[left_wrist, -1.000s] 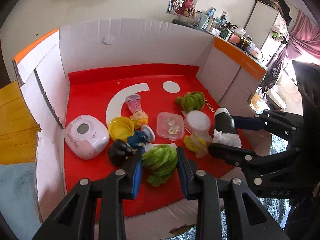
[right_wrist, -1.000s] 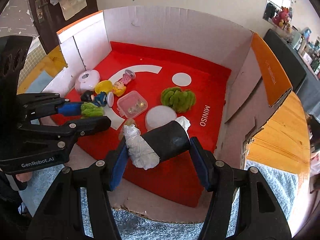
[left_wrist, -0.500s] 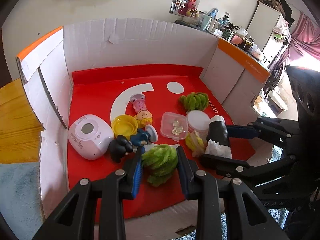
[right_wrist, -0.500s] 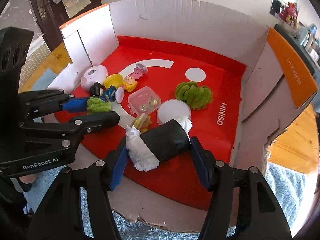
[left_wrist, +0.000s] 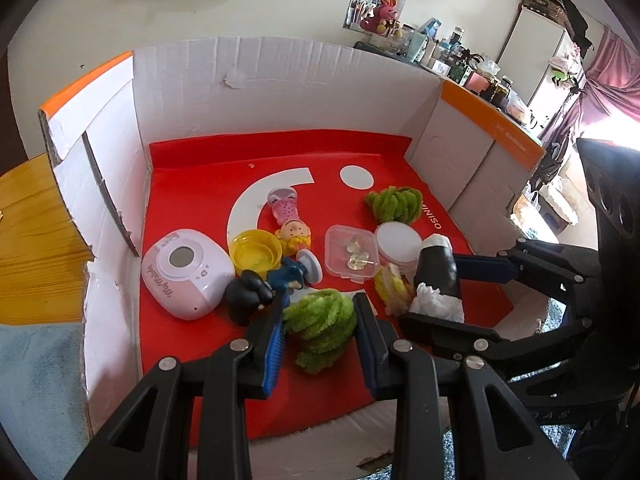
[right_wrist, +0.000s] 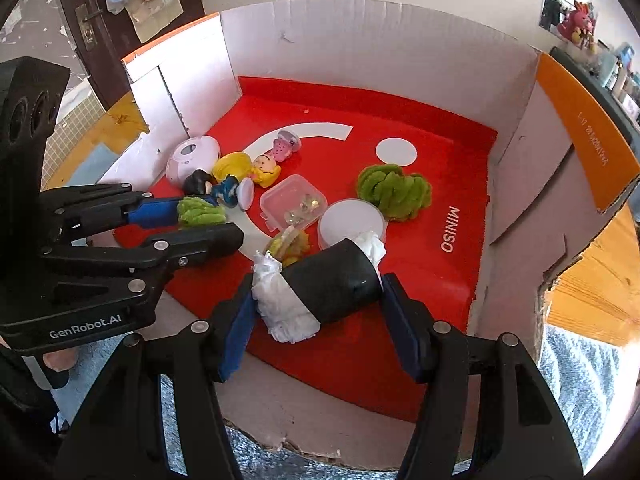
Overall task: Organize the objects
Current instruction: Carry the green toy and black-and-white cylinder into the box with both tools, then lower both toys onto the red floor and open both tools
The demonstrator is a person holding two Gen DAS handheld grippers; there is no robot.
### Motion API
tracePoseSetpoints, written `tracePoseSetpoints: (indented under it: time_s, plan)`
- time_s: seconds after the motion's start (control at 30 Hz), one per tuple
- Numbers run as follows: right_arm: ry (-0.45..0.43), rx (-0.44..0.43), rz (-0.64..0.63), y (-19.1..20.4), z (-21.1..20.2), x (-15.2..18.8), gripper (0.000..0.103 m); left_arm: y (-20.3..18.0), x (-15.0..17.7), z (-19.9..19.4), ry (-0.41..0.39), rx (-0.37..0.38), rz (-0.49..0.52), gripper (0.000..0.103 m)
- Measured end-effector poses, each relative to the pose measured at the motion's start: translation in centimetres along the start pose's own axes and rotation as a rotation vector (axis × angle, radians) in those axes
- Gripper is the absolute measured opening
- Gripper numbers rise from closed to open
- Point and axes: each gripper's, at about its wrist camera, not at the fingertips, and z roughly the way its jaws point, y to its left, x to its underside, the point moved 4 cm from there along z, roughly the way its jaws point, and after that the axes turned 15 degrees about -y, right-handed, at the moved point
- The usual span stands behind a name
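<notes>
- Left wrist view: left tool (left_wrist: pixel 320 312) pinches a fuzzy green bundle (left_wrist: pixel 322 322) near the red box floor's (left_wrist: pixel 192 184) front edge.
- Right tool (right_wrist: pixel 316 300) pinches a black cylinder (right_wrist: pixel 336 284) with crumpled white ends.

MINISO: red mat (right_wrist: pixel 460 184) | GenRobot.AI: left gripper (right_wrist: pixel 224 224)

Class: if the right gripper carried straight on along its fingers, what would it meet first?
Probably the round white lid, just beyond the black-and-white roll in the right gripper; depth is hard to judge.
</notes>
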Motion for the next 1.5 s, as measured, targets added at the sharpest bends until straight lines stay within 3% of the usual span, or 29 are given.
tracePoseSetpoints:
  time_s: [0.3, 0.5, 1.13, 1.3, 1.5]
  plan:
    - [-0.024, 0.001, 0.026, -0.2, 0.2, -0.2, 0.060, 0.5, -0.1, 0.2, -0.002, -0.018, -0.006, 0.034]
    - [0.021, 0.005, -0.021, 0.6, -0.8, 0.5, 0.059, 0.5, 0.0, 0.2, -0.002, -0.018, 0.003, 0.034]
    - [-0.017, -0.002, 0.004, 0.0, -0.8, 0.3, 0.061, 0.5, 0.0, 0.1, -0.001, -0.021, 0.000, 0.034]
    - [-0.019, 0.013, 0.005, -0.2, -1.1, 0.3, 0.070, 0.6, 0.1, -0.2, -0.004, -0.026, -0.004, 0.038]
    - [-0.020, 0.018, -0.001, -0.3, -1.6, 0.6, 0.070, 0.6, 0.1, -0.6, -0.008, -0.026, -0.011, 0.040]
